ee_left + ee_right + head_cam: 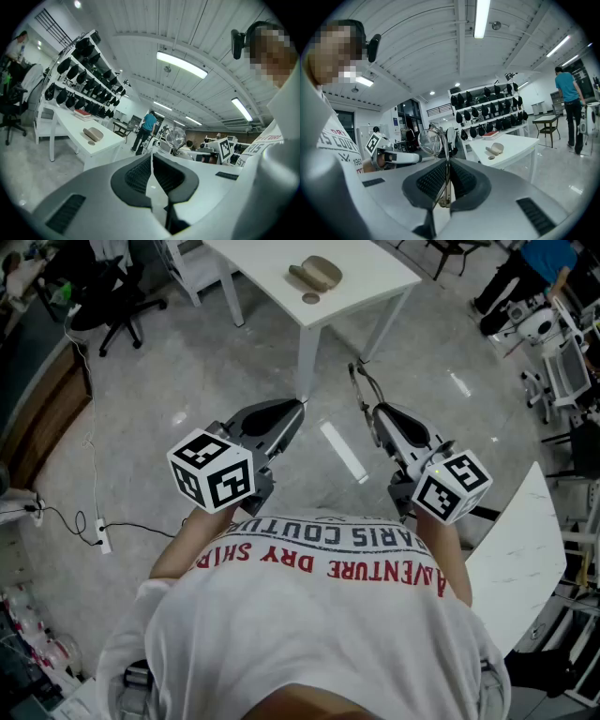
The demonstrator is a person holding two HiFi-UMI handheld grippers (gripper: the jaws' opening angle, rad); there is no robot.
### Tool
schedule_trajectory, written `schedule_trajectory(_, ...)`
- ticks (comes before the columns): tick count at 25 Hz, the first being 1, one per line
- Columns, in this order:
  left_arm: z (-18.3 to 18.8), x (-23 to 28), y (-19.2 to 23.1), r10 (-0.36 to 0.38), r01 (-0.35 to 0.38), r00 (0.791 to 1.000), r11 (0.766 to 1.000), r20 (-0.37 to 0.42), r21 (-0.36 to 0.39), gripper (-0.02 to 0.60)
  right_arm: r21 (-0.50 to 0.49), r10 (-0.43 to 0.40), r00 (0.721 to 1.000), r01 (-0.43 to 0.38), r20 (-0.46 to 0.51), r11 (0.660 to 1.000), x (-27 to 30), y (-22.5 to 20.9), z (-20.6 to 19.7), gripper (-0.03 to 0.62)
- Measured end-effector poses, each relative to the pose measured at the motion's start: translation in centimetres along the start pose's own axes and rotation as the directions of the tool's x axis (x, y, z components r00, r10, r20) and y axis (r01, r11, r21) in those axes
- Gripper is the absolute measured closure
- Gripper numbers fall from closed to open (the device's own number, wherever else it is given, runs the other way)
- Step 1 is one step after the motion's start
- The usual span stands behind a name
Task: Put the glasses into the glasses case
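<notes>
My right gripper (378, 414) is shut on the thin wire-framed glasses (364, 385), which stick out past its tips over the floor. In the right gripper view the frame runs between the pads (438, 180), and a round lens (430, 142) stands above them. The beige glasses case (315, 274) lies open on the white table (375, 268) ahead, with a small round disc (310, 298) beside it. The case also shows in both gripper views (93, 134) (496, 149). My left gripper (298, 405) is shut and holds nothing (151, 157), level with the right one and well short of the table.
A wall rack of dark helmets (487, 110) stands behind the table. A black office chair (112, 296) sits at the far left, and a power strip with a cable (101, 532) lies on the floor. A second white tabletop (525, 540) is at my right. A person in a blue shirt (148, 123) stands farther off.
</notes>
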State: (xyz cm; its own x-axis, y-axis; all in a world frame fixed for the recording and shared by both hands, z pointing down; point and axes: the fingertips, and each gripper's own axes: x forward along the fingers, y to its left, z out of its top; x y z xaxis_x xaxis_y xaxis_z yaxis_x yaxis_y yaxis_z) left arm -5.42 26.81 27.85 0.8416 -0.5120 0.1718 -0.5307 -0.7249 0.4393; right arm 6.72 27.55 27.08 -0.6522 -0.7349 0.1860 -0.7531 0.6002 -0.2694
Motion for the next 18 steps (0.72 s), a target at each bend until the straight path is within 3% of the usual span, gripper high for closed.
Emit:
schedule_trajectory(10,0.7,-1.8,0.8,0.029,-0.03,0.999,0.998,0.025,0.053,0.545,0.011,-0.064,0.998,0.064,-0.003,0.998,0.5,0.5,0.3,0.557)
schedule_trajectory(18,1.3,-1.8,2.4,0.046,-0.048,0.998,0.998,0.047,0.041,0.545,0.02,-0.037,0.999,0.037,-0.007,0.999,2.7,-0.7,-0.1,0.557)
